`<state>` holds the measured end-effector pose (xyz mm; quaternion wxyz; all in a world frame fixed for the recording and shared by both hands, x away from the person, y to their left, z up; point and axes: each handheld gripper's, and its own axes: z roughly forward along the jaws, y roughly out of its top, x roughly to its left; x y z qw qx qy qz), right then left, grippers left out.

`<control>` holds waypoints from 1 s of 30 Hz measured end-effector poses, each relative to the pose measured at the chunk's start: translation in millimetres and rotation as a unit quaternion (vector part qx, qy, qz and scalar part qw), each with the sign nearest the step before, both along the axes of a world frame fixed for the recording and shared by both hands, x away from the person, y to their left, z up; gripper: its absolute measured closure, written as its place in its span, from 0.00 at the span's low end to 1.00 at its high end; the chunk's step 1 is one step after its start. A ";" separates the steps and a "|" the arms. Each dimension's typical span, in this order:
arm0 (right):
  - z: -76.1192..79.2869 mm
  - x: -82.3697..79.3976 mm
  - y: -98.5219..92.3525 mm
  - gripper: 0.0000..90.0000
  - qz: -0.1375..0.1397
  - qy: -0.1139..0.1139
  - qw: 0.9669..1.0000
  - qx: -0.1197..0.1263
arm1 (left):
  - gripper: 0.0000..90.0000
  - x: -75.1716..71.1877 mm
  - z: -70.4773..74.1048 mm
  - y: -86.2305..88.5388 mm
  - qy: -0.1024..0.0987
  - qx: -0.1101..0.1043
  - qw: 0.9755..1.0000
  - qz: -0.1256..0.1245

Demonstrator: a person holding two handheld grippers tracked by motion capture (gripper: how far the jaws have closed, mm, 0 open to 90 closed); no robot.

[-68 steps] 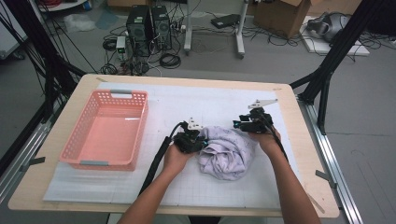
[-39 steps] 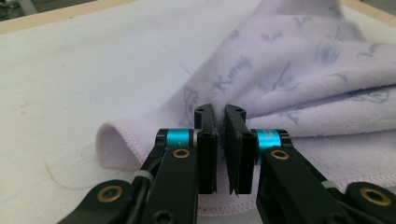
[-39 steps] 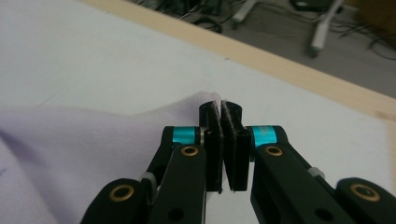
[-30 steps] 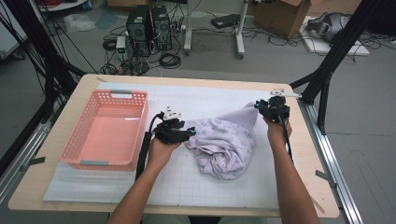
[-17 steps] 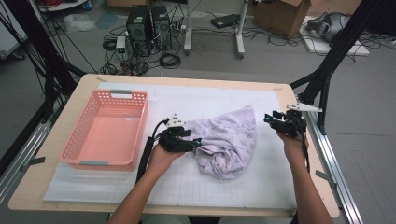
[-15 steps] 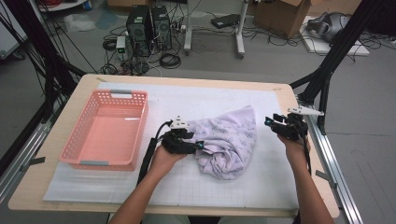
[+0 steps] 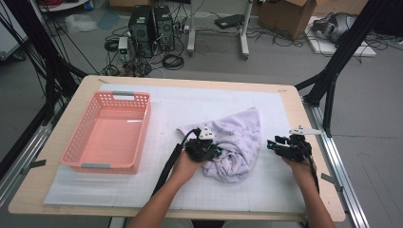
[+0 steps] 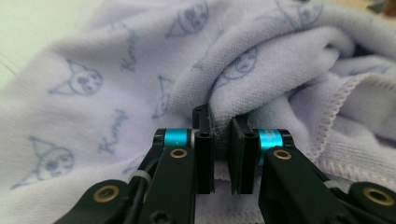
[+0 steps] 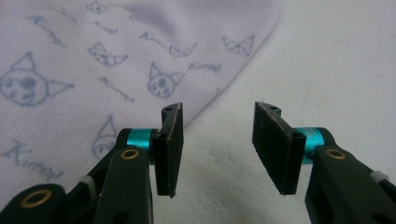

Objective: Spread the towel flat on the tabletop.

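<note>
A wooden tabletop (image 7: 62,156) carries a white gridded mat (image 7: 190,102) over most of its surface. At the mat's left stands a pink plastic basket (image 7: 110,133) with perforated walls, well apart from the work at hand. Right of centre lies a lilac towel (image 7: 237,147) printed with small cartoon faces and lettering — bunched into soft folds at its near side, with one corner spread flat toward the far edge.

The left gripper (image 7: 212,151) sits at the towel's left side, its fingers (image 8: 204,154) having just closed; in the left gripper view they pinch a fold of the terry cloth near a stitched hem, with only a thin slit between the pads. The right gripper (image 7: 272,145) hovers just beside the towel's right edge. Its fingers (image 9: 169,144) stand apart and have just been widening — nothing lies between them but bare mat, the towel's edge running past the left pad.
</note>
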<state>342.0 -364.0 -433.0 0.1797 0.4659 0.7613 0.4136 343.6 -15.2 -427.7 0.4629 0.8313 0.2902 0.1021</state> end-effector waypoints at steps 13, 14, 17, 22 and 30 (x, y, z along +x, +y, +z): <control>-9.0 3.4 22.1 0.60 0.056 0.028 0.998 0.024 | 0.92 18.6 28.8 80.7 -0.034 -0.035 0.989 0.142; -8.5 3.4 23.4 0.60 0.056 0.024 0.998 0.026 | 0.92 20.1 28.0 84.3 -0.031 -0.036 0.987 0.153; -8.7 4.0 29.7 0.61 0.061 0.023 0.997 0.035 | 0.92 23.7 24.7 92.3 -0.027 -0.032 0.983 0.177; -14.4 9.7 58.8 0.51 0.087 0.034 0.993 0.067 | 0.92 28.2 21.5 92.9 -0.031 -0.036 0.980 0.193; -17.3 21.2 117.0 0.91 0.102 -0.010 0.994 -0.046 | 0.92 28.6 20.7 92.9 -0.029 -0.036 0.980 0.192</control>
